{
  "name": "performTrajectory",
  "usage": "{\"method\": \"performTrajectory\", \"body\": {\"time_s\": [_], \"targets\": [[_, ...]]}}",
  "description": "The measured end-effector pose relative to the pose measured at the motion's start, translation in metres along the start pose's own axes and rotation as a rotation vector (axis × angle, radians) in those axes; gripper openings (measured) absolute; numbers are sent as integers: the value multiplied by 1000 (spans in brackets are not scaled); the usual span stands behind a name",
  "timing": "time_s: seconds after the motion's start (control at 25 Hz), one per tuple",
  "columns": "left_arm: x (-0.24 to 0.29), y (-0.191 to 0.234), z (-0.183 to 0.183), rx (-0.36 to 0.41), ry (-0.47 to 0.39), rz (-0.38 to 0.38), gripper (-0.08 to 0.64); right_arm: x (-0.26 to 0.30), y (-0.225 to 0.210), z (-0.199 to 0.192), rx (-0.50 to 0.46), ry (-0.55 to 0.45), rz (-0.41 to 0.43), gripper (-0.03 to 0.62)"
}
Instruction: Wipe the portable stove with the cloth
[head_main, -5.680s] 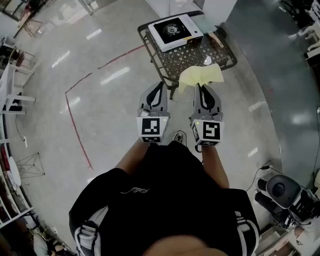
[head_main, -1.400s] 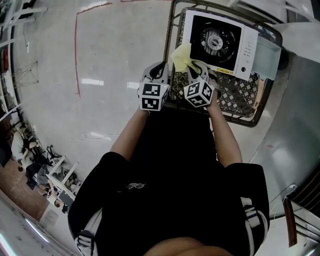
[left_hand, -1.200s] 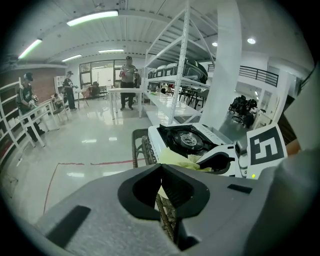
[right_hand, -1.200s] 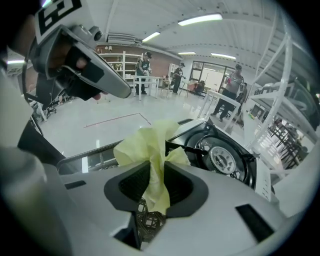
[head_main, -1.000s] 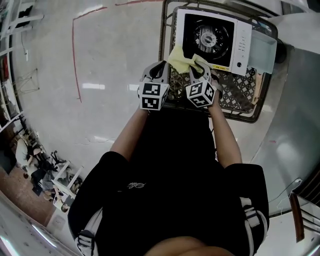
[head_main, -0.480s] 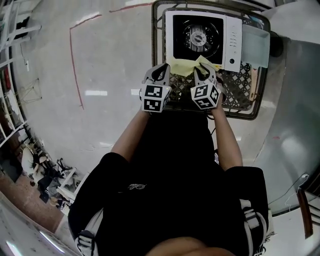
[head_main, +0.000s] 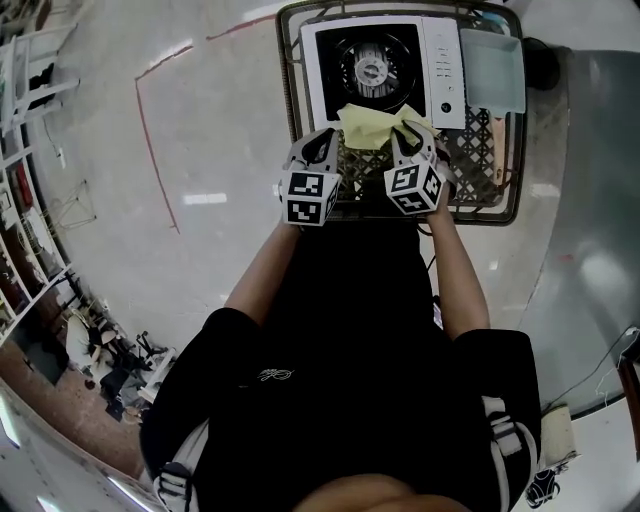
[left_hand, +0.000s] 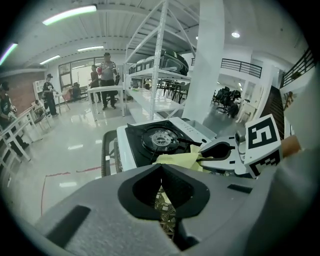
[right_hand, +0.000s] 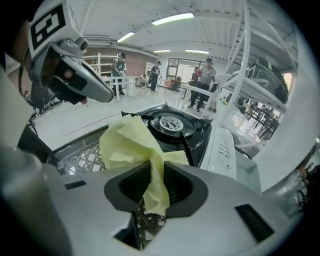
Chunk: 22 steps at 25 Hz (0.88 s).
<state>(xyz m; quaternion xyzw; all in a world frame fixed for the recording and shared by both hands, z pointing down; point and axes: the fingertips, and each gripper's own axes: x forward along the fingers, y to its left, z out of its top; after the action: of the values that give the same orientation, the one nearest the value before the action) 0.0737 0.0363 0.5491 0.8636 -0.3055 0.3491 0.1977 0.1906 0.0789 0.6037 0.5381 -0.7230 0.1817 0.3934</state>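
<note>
grippers: 2, left gripper (head_main: 318, 150) beside right gripper (head_main: 408, 135) | marker cubes (head_main: 308, 197): 2, one per gripper | portable stove (head_main: 385, 95): 1, ahead of both | cloth (head_main: 372, 125): 1, at right gripper tips | wire table (head_main: 480, 170): 1, beneath tips | pale pad (head_main: 492, 70): 1, ahead-right of right gripper | background people (left_hand: 106, 70): perhaps four, far ahead, small and blurred

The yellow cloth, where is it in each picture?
Head view: yellow cloth top centre, over the near edge of the stove.
Left gripper view: middle, just below the stove.
Right gripper view: lower middle, left of the stove.
Shared landmark: the stove's round burner.
</note>
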Motion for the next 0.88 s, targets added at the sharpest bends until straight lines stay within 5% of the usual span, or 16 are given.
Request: {"method": "performTrajectory", "body": {"time_s": [0.56, 0.88], "targets": [[22, -40, 14, 26, 0, -50, 18, -15, -28, -30, 35, 26, -20, 87], [29, -52, 16, 35, 4, -57, 18, -21, -40, -40, 144, 3, 5, 75]]}}
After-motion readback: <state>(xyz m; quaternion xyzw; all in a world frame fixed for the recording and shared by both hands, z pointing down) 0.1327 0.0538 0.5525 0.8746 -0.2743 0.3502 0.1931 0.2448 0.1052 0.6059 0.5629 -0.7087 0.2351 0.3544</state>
